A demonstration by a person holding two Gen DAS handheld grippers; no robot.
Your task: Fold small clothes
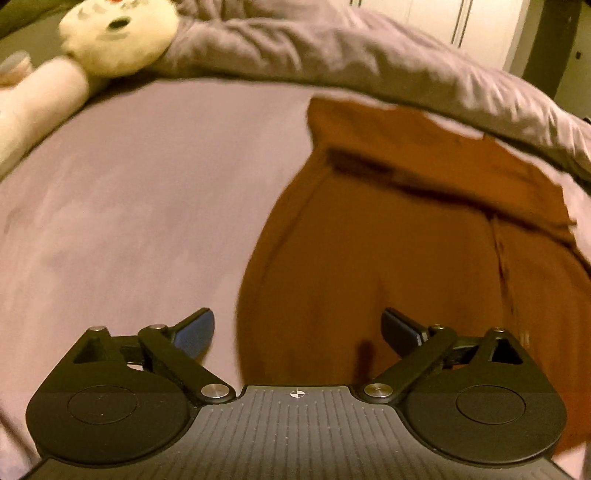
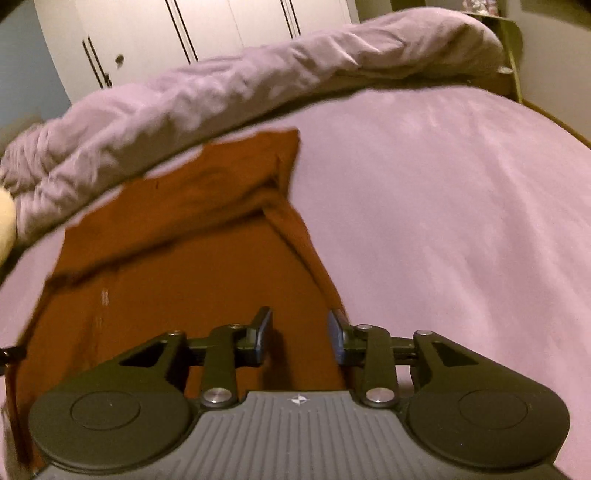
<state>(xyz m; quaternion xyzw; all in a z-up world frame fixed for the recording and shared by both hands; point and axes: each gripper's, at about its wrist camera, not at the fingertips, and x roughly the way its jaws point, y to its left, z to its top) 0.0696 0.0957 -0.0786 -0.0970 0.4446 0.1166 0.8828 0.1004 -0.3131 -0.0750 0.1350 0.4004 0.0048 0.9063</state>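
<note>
Bedroom, dim and warm-lit: bed (image 1: 140, 206) under a mauve sheet, rumpled grey-mauve duvet (image 2: 229, 88) heaped along the far side, white wardrobe doors (image 2: 147, 33) behind.

On the sheet, just this side of the duvet, one rust-brown garment (image 1: 388, 240), spread fairly flat, with a band of cloth already turned over across its far end. Near end apparently running on below both cameras, so full outline not visible. Kind of garment hard to tell through the blur.

Left tongs (image 1: 297, 330) spread wide and empty, poised over the garment's left edge, one fingertip over bare sheet and the other over brown cloth. Right tongs (image 2: 300, 334) partly parted, nothing visibly pinched between the pads, poised over the garment's right edge; actual contact with the cloth below impossible to tell.

Judged progress: early to middle. One fold seemingly in place at the far end; sides and near end likely left to bring in, then a final tidy-up.

Count: one garment, no folded pile and no other clothes in view; one duvet; one cream plush toy (image 1: 118, 33) at the far left beside the duvet; two tongs.
</note>
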